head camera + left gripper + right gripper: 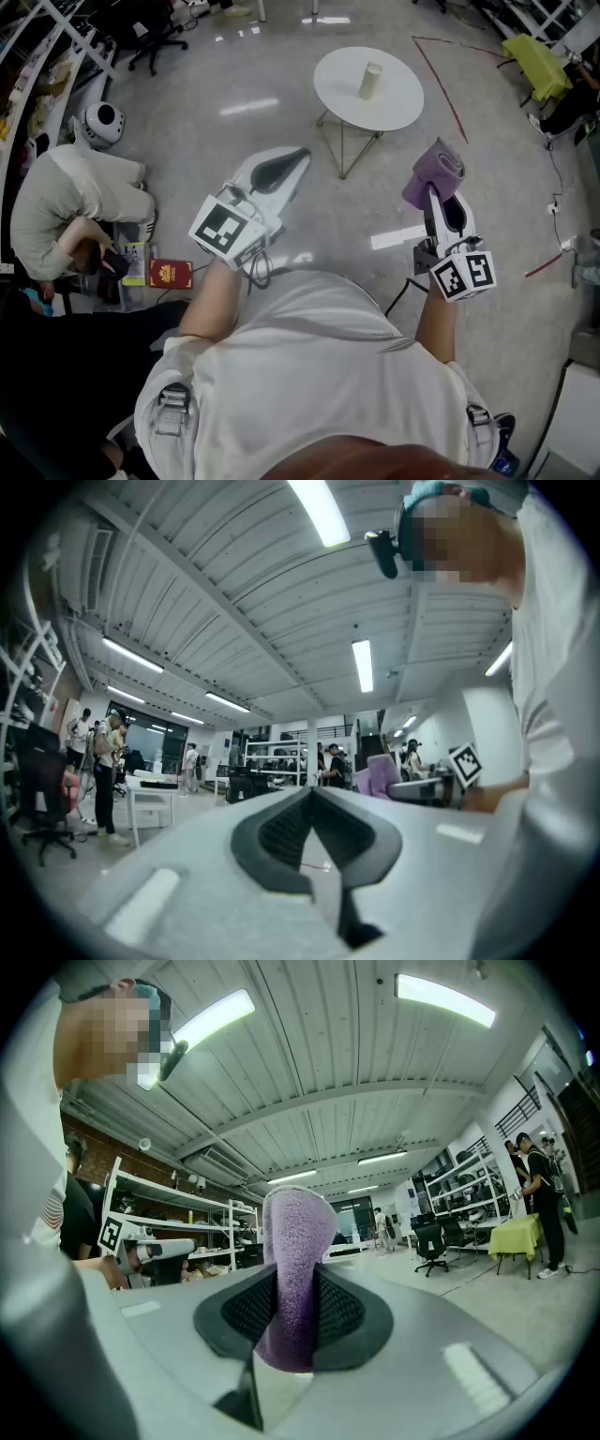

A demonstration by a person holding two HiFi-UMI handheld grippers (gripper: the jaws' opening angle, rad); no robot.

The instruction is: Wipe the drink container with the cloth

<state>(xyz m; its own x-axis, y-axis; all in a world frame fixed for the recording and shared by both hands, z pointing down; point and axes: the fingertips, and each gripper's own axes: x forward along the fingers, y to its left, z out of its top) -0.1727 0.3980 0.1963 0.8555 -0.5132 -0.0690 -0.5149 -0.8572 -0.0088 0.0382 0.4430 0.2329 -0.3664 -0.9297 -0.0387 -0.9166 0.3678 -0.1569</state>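
The cloth (433, 173) is purple and fluffy, folded into a thick roll. It is pinched between the jaws of the right gripper (440, 200) and held in the air, with its looped end sticking out past them. The drink container (371, 81), a plain pale beige cylinder, stands upright near the middle of the round white bench (342, 98), well apart from the cloth.

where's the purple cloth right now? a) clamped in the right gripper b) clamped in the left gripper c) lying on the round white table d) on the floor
a: the purple cloth stands pinched between the pads of the right gripper in the right gripper view, while the left gripper is shut on nothing.
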